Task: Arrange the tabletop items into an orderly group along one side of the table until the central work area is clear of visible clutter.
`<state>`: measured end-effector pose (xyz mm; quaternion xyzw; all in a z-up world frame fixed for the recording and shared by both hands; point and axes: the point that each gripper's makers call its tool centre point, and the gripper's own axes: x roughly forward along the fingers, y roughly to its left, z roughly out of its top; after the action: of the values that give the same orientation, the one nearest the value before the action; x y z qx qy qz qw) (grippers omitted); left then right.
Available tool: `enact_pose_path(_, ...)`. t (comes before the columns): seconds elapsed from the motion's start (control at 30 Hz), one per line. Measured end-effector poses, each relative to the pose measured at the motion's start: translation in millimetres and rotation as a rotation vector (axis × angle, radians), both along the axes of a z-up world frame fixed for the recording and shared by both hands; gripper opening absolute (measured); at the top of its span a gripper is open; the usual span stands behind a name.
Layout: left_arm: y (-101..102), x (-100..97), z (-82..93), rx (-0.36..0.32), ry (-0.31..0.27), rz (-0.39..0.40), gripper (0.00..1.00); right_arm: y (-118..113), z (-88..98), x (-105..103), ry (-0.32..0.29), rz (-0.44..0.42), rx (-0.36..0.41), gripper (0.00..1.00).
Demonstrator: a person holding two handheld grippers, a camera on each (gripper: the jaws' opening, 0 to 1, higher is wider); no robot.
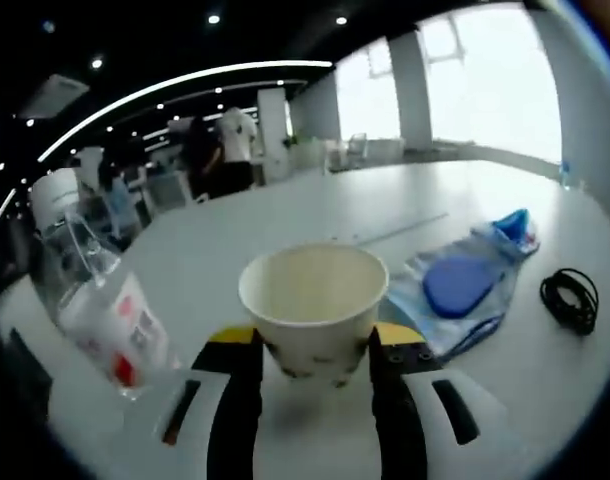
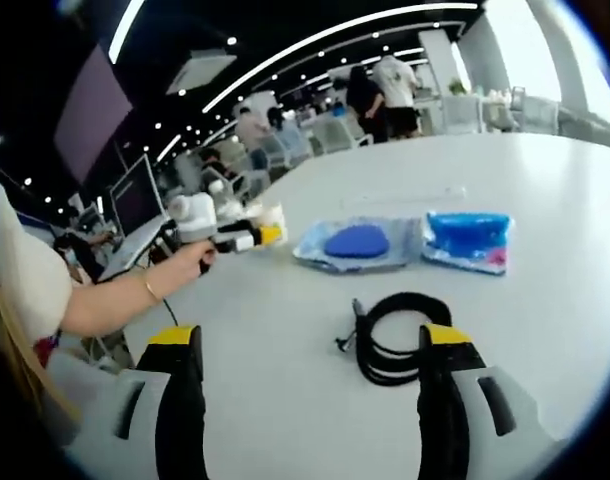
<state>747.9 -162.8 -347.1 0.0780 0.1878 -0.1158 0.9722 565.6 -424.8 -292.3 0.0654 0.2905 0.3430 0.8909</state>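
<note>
A white paper cup (image 1: 313,300) stands between the yellow-tipped jaws of my left gripper (image 1: 315,348), which press on its lower sides. In the right gripper view the same left gripper (image 2: 235,235) sits far left on the white table (image 2: 545,180), held by a person's hand (image 2: 190,262). A coiled black cable (image 2: 395,335) lies just ahead of my right gripper (image 2: 310,345), whose jaws stand wide open with the coil near the right jaw. The cable (image 1: 570,298) also lies at the right in the left gripper view.
A clear plastic bottle (image 1: 95,290) with a red-and-white label stands left of the cup. A clear pouch with a blue pad (image 1: 460,285) (image 2: 357,243) and a blue packet (image 2: 468,238) lie beyond the cable. People and chairs (image 2: 385,90) stand past the table's far edge.
</note>
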Motion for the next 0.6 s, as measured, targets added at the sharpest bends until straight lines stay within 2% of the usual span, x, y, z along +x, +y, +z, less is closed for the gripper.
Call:
enact_pose_path(0.07,3,1.1,-4.3,0.014,0.004,0.019,0.39,-1,-2.1,0,0.007,-0.006,-0.003,0.87)
enact_pose_path(0.23,1,0.5,-16.7,-0.015,0.016,0.041,0.39,-1,-3.7,-2,0.017,-0.004,-0.001,0.87)
enact_pose_path(0.33,-2,2.8,-14.5,-0.030,0.011,0.051,0.40,-2,-4.2,-2,0.018,-0.003,-0.004,0.89)
enact_pose_path(0.6,2,5.0,-16.4,0.004,0.035,0.091,0.42,-4,-2.3,0,0.010,-0.006,0.000,0.94)
